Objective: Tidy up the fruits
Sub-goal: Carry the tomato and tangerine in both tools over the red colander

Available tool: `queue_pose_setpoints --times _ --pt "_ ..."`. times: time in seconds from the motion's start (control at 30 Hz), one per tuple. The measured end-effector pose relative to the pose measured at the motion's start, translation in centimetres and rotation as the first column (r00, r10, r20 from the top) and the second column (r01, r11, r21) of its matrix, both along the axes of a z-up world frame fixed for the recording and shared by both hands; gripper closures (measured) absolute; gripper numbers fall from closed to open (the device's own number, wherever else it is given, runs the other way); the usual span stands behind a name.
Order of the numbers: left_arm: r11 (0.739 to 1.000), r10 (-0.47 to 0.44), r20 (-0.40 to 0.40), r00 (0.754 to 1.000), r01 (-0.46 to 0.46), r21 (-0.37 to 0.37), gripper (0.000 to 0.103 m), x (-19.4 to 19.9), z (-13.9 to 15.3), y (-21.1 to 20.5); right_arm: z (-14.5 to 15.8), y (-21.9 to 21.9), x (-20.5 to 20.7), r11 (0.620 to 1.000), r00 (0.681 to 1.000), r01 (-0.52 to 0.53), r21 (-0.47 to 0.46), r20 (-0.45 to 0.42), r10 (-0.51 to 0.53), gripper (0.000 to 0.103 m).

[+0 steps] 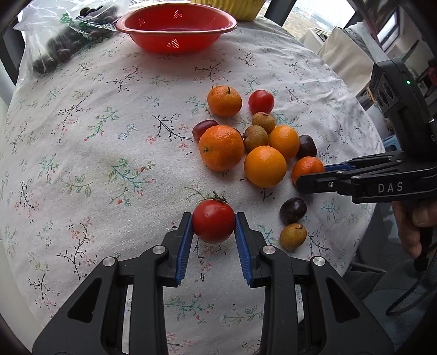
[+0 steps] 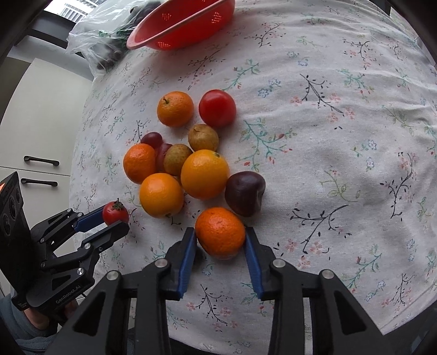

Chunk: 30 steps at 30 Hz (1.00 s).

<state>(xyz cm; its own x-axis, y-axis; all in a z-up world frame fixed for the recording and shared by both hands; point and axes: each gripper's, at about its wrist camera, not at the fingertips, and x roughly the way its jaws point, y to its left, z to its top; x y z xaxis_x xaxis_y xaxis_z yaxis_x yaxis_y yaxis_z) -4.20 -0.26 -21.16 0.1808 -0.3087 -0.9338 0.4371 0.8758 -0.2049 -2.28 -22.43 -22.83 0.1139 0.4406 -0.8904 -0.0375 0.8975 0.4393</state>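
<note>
In the left wrist view, the left hand-held gripper (image 1: 213, 221) is grasping a red tomato (image 1: 213, 221) with a green stem, its blue pads (image 1: 183, 245) pressing against both sides of the fruit just above the flowered surface (image 1: 82, 142). Beyond it, a cluster of fruit is lying together: a large mandarin (image 1: 221, 147), a smooth orange (image 1: 265, 166), a second smooth orange (image 1: 284, 141), a stemmed mandarin (image 1: 224, 101) and a second tomato (image 1: 261, 101), with small brownish fruits between them. A dark plum (image 1: 293, 210) and a brownish fruit (image 1: 292, 236) are sitting apart, near the right of the held tomato. The right hand-held gripper (image 1: 308, 174) is reaching in from the right, its fingers closing around a mandarin (image 1: 307, 166) at the cluster's edge. A red colander (image 1: 177, 27) is standing at the far side, beside a clear plastic bag (image 1: 62, 35) of dark items. In the right wrist view, the right hand-held gripper (image 2: 220, 237) is grasping that mandarin (image 2: 220, 232), both blue pads (image 2: 187, 262) touching its sides, with a dark plum (image 2: 245, 192) just beyond it. The oranges (image 2: 204, 174) are lying nearby in the cluster. At lower left, the left hand-held gripper (image 2: 116, 218) is holding the small tomato (image 2: 115, 213) between its fingertips, and the colander (image 2: 185, 24) is showing at the top.
</note>
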Motion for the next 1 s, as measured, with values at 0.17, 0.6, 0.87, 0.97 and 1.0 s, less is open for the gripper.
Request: queue_pose_setpoints --times 0.17,0.6,0.87,0.97,1.0 --pt "1.0 0.012 0.014 1.0 -0.012 -0.011 0.074 0.4 0.7 0.4 0.2 -0.2 0.0 1.0 1.0 -0.01 0.018 -0.005 0.01 0.066" --pt "0.989 0.141 0.101 0.985 -0.134 -0.069 0.074 7.2 6.1 1.9 6.2 -4.1 4.8 0.997 0.991 0.047 0.059 0.119 -0.054 0.066" --pt "0.981 0.192 0.17 0.967 -0.185 -0.056 0.074 17.6 9.2 1.1 10.9 -5.4 14.6 0.992 0.97 0.051 0.114 0.232 -0.077 0.066" --pt "0.983 0.183 0.178 0.967 -0.183 -0.016 0.074 21.9 8.6 -0.1 11.5 -3.8 18.7 0.996 0.963 0.003 0.092 0.267 -0.028 0.066" --pt "0.982 0.186 0.177 0.966 -0.187 -0.014 0.074 23.0 8.4 -0.4 11.3 -3.2 20.0 0.996 0.965 -0.007 0.086 0.263 -0.016 0.066"
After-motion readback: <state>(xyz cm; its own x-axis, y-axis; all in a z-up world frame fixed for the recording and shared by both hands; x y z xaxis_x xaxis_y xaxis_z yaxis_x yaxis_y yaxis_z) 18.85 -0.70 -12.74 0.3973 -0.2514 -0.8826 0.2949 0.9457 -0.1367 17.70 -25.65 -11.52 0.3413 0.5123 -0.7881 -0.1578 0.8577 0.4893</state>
